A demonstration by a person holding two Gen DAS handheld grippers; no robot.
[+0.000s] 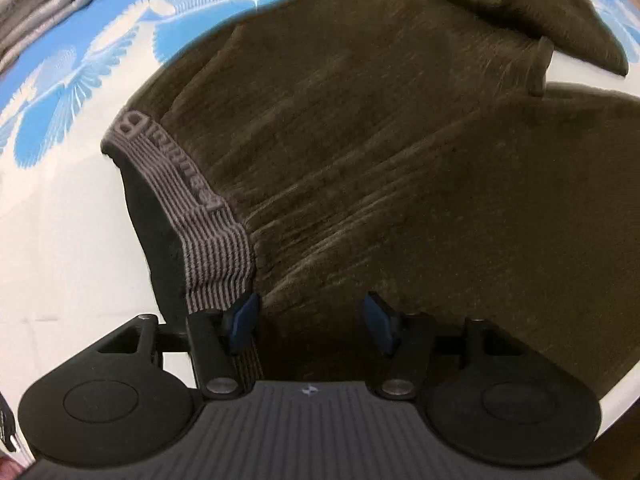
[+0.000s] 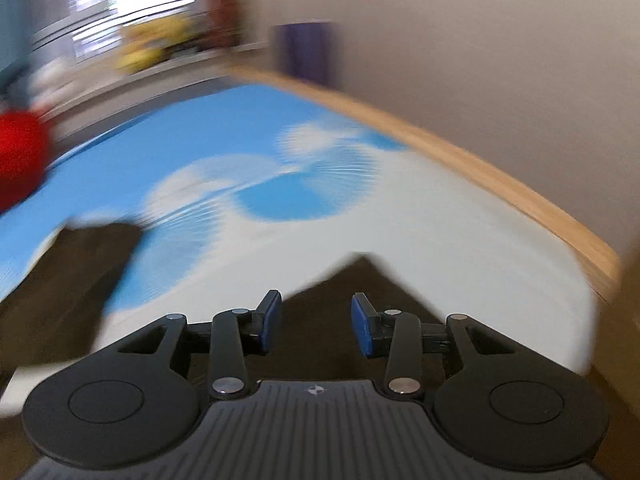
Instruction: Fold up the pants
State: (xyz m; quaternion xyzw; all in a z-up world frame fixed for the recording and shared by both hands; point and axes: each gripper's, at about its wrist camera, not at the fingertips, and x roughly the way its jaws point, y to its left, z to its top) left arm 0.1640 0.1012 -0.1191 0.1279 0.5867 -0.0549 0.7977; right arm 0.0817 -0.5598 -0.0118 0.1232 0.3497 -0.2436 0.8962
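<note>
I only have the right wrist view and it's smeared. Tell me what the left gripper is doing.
Observer: The left gripper is open, its fingers apart over the brown pants.
Operator: Say where the waistband is.
Observer: The grey striped waistband lies by the left fingertip; I cannot tell whether they touch.
Operator: Report anything else on the sheet.
Observer: A pale folded cloth sits at the far left corner of the blue and white sheet.
</note>
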